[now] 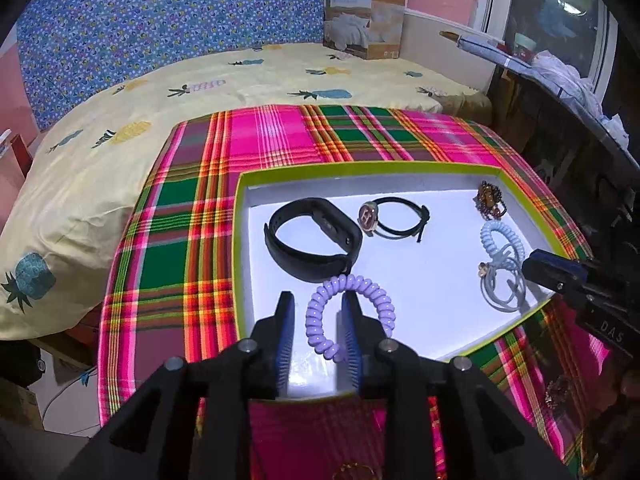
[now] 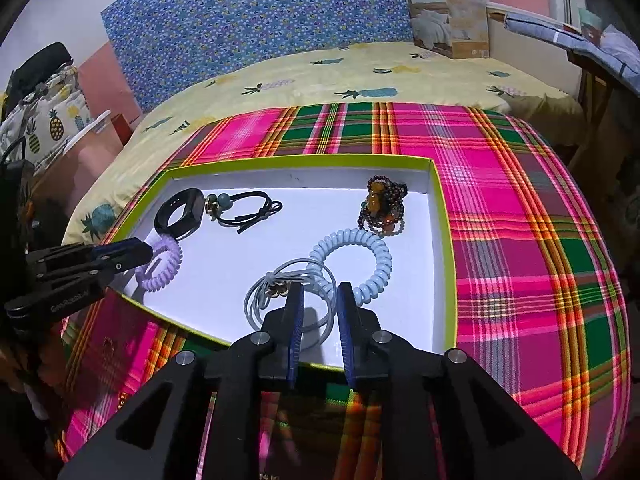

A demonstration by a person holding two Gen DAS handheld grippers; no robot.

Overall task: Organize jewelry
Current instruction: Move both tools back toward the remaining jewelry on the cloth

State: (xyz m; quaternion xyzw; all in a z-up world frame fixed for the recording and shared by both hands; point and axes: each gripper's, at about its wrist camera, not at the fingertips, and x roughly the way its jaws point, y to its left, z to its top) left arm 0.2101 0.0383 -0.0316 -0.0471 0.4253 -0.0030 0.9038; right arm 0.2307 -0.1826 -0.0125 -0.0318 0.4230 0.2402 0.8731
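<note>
L hand-held gripper open astride purple coil; smartband just beyond.

Home bedroom: bed with pineapple sheet, quilt box.

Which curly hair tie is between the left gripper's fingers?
The purple curly hair tie, at the box's near edge. The pale blue curly one lies farther right, beside the brown bead bracelet.

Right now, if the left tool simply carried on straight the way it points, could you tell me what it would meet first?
Most likely the purple coil hair tie: the left tool is open, with the tie's near side already between its fingers. Beyond it lies the black fitness band in the white tray. Depth is uncertain.
</note>
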